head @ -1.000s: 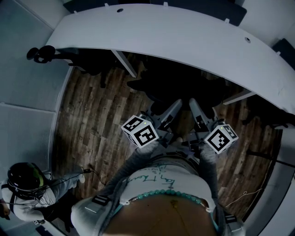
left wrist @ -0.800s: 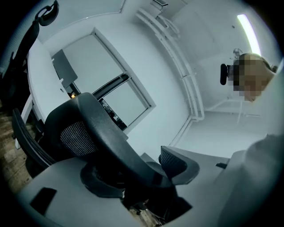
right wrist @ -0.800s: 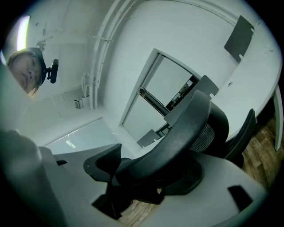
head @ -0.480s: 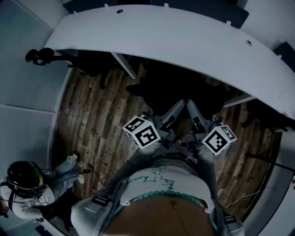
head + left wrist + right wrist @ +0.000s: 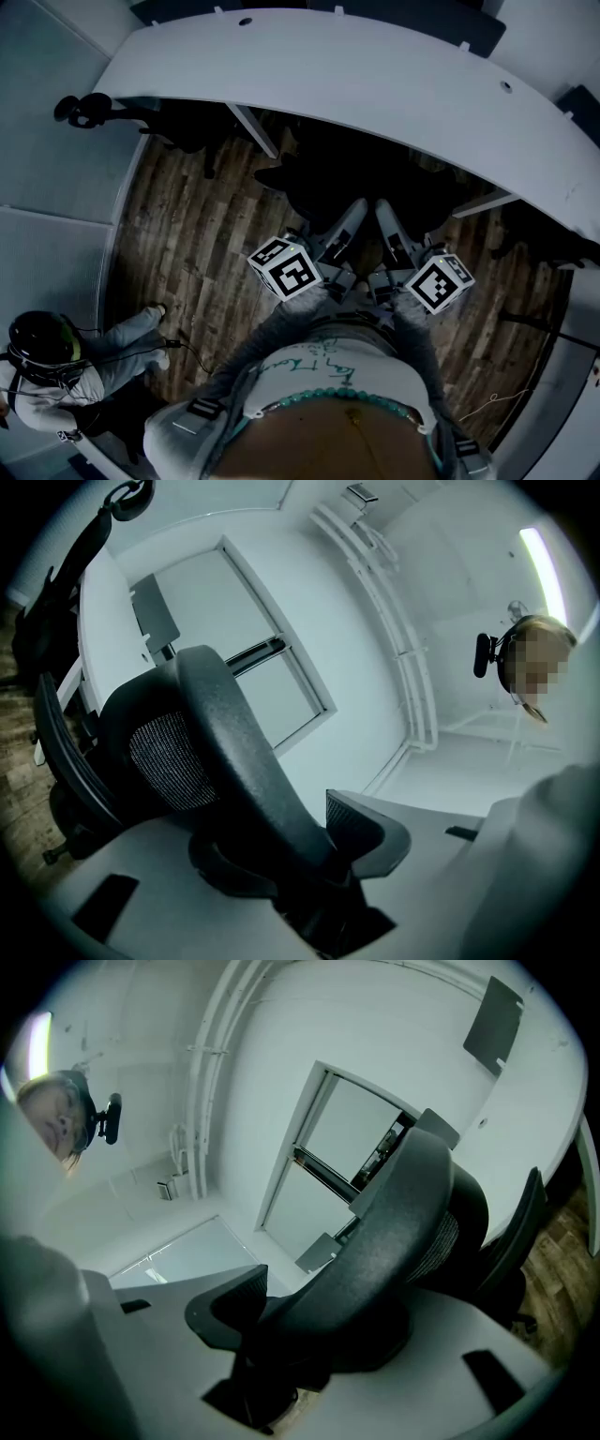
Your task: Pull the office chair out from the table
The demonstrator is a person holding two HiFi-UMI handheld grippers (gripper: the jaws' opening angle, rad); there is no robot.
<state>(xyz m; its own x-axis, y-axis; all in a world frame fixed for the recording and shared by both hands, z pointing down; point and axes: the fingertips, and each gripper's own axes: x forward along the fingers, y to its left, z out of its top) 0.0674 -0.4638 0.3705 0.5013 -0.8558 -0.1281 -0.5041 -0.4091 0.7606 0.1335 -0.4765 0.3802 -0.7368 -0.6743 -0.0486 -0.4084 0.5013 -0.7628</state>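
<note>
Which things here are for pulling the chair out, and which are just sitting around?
For the job: chair; table; left gripper and right gripper, jaws just closing on the chair's back.
Just around: second chair at the left; seated person.

Office chair (image 5: 361,183) on plank floor (image 5: 187,244)

Office chair (image 5: 347,187): black, fine mesh back. Bench (image 5: 375,66): plain white. Floor (image 5: 187,234): brown wood-plank pattern. Marker cubes (image 5: 285,268): white, black square patterns. Wall (image 5: 47,141): pale grey.
</note>
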